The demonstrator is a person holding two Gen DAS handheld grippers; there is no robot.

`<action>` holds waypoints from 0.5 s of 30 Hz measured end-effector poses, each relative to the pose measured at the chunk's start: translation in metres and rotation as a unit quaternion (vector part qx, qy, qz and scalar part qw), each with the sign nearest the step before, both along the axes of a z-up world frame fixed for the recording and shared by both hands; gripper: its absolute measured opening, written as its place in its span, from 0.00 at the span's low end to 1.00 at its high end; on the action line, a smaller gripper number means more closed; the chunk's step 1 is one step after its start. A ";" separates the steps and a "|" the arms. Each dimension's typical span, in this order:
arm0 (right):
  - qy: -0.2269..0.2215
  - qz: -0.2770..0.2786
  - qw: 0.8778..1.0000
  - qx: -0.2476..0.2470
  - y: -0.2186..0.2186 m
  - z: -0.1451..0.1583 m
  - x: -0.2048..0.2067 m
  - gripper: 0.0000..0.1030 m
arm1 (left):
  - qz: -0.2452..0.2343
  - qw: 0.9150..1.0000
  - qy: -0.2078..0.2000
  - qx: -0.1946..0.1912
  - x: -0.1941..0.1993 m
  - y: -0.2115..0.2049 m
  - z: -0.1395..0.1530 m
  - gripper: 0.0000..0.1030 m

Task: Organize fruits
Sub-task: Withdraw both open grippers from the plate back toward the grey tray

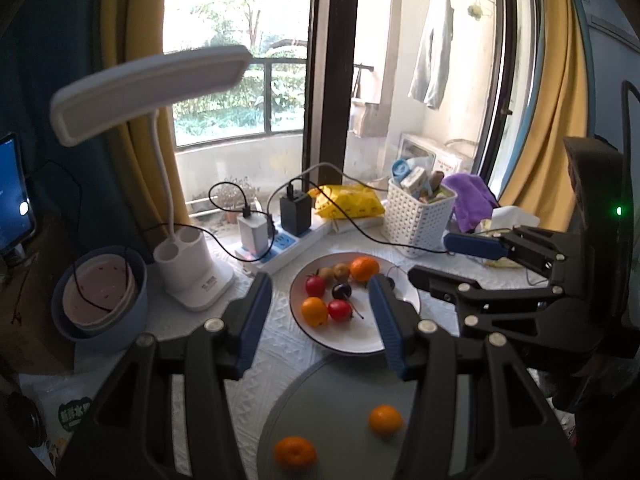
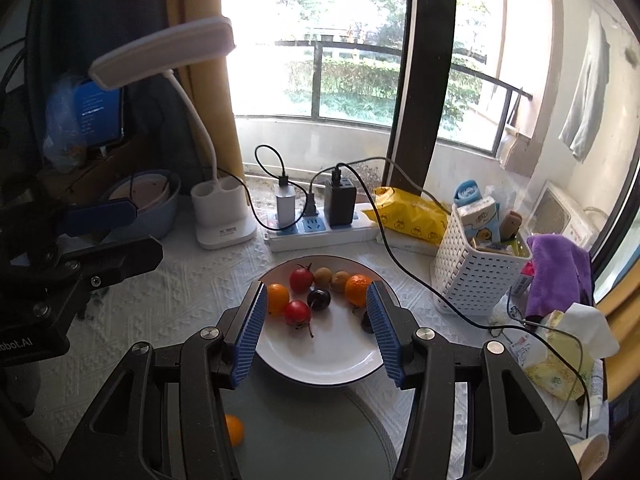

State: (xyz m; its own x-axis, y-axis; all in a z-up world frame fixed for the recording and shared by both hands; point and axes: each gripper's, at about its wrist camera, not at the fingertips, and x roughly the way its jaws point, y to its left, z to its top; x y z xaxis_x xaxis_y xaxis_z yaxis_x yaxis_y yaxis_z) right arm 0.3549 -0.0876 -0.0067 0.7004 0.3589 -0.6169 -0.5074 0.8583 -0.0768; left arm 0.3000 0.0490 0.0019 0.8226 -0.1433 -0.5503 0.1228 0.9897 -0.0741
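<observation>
A white plate on the patterned cloth holds two oranges, two red tomatoes, a dark cherry, two brown kiwi-like fruits and another dark fruit. Nearer to me lies a grey plate with two oranges on it. My left gripper hangs open above the white plate's near side, empty. My right gripper hovers beside it, open and empty.
Behind the plates stand a white desk lamp, a power strip with chargers and trailing cables, a yellow packet and a white basket. A blue bowl sits left; purple cloth and tissues right.
</observation>
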 end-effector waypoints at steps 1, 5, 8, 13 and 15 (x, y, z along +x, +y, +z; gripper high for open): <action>-0.002 0.001 1.000 0.000 0.000 0.002 -0.003 0.53 | 0.000 1.000 -0.002 0.000 -0.004 0.001 0.001 0.51; -0.011 0.002 1.000 -0.001 0.002 0.010 -0.016 0.53 | 0.001 1.000 -0.012 -0.001 -0.018 0.003 0.007 0.51; -0.018 0.004 1.000 -0.002 0.004 0.015 -0.025 0.53 | 0.002 1.000 -0.019 -0.002 -0.030 0.005 0.011 0.51; -0.027 0.009 1.000 -0.003 0.007 0.021 -0.041 0.53 | 0.004 1.000 -0.026 -0.003 -0.044 0.008 0.014 0.51; -0.029 0.010 1.000 -0.003 0.008 0.022 -0.046 0.53 | 0.005 1.000 -0.027 -0.003 -0.051 0.010 0.015 0.51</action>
State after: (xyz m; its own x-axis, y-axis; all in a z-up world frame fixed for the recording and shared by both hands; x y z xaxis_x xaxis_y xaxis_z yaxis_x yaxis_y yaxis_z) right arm 0.3094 -0.0795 0.0149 0.7279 0.3700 -0.5773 -0.5191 0.8474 -0.1114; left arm 0.2491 0.0588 0.0168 0.8528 -0.1383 -0.5036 0.1169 0.9904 -0.0739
